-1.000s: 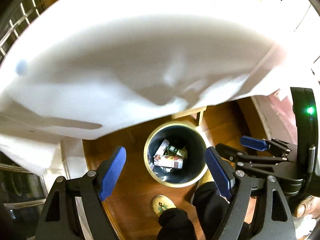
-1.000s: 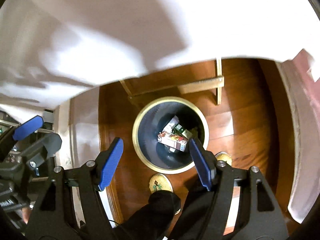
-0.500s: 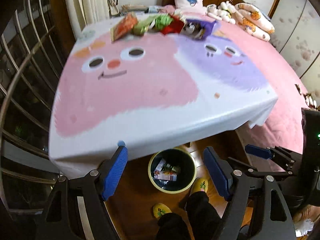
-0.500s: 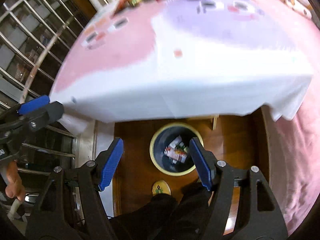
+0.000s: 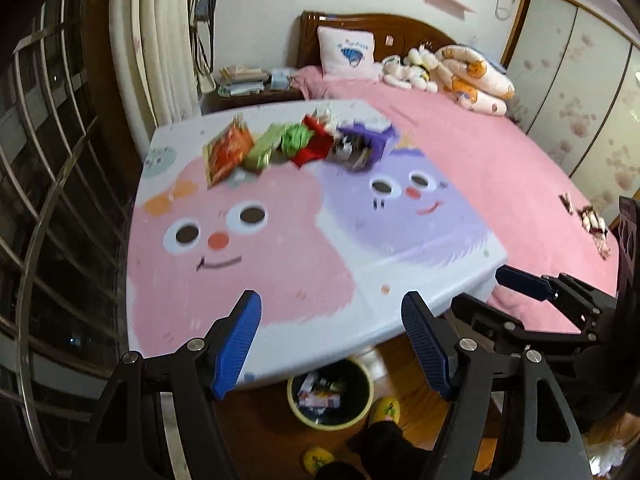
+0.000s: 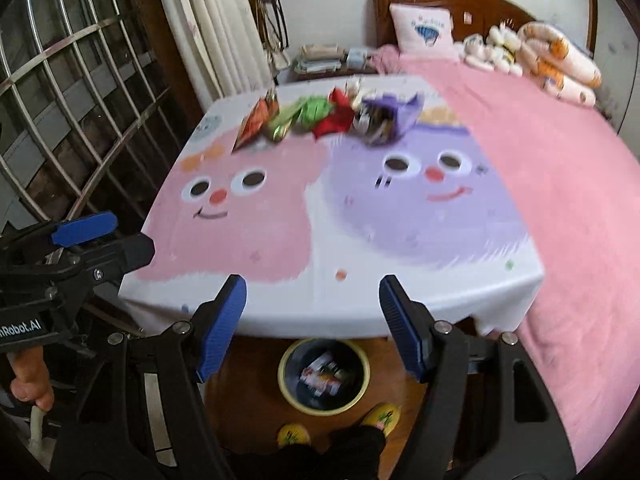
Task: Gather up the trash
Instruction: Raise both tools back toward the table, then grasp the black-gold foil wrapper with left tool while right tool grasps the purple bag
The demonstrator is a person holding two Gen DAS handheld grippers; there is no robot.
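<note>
Several wrappers [image 5: 288, 146] on worktop [image 5: 240, 272]: light, crinkly, slippery; pinch at flat edge. Left claw [image 5: 332, 344] empty, closing; right claw [image 6: 312, 328] wide, empty.

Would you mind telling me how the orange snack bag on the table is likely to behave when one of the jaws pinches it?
The orange snack bag looks like thin, crinkled film, so it will probably flex and crumple. It seems flat and emptied, likely very light. Its glossy surface may slip unless pinched at an edge.
</note>
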